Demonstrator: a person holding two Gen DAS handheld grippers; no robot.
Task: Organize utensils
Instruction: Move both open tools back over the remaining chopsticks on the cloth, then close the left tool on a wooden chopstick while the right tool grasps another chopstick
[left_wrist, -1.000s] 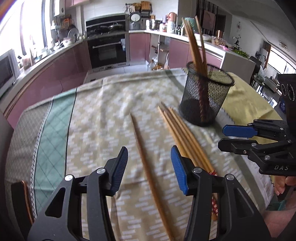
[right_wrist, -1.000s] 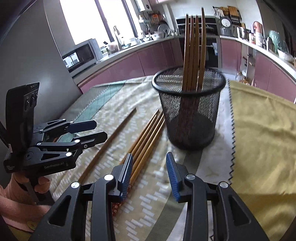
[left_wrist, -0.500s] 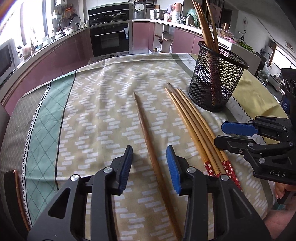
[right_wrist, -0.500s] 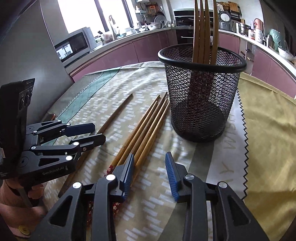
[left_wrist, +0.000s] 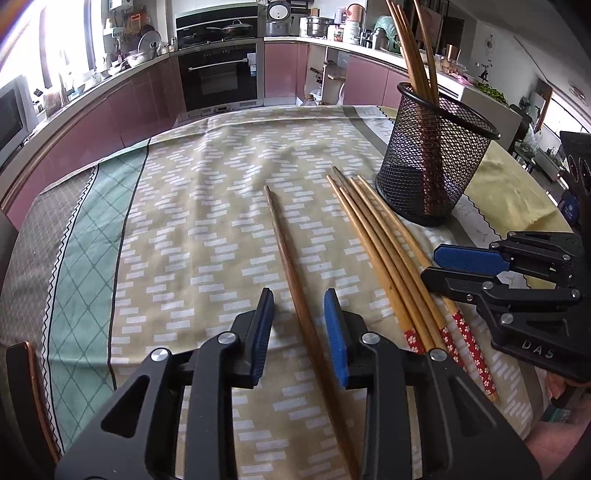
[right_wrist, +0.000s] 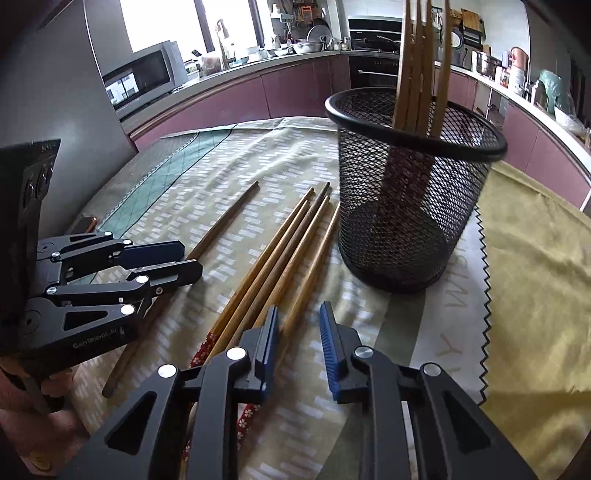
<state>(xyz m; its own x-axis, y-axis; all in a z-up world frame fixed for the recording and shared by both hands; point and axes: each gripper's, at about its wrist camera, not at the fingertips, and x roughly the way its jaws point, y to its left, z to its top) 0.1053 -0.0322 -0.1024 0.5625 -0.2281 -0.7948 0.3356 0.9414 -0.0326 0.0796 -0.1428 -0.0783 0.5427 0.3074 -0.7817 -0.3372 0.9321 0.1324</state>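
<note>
A single dark chopstick (left_wrist: 291, 273) lies on the patterned cloth (left_wrist: 207, 206) that covers the tabletop, its tip pointing away toward the kitchen. Just to its right lies a bundle of lighter chopsticks (left_wrist: 380, 247) side by side, their near ends wrapped in red flowered bands. Past the bundle's far tips stands a black mesh holder (left_wrist: 432, 173), upright, with several chopsticks (left_wrist: 413, 48) already standing in it and leaning on its rim. Beyond the holder the cloth gives way to a plain yellow cloth (right_wrist: 535, 266) with a zigzag edge. Nothing lies between the loose chopsticks and the holder.

The left hand-held gripper (left_wrist: 299, 325) is low over the dark chopstick, which runs between its blue pads (left_wrist: 334, 325); the jaws are closing, with a gap on either side of the stick and no pad pressing it. The right hand-held gripper (right_wrist: 295, 343) sits at the near end of the bundle, its jaws also closing. One light chopstick of the bundle runs into the gap beside the left pad; whether that pad touches it cannot be told. A hand shows under each tool at the frame edges.
</note>
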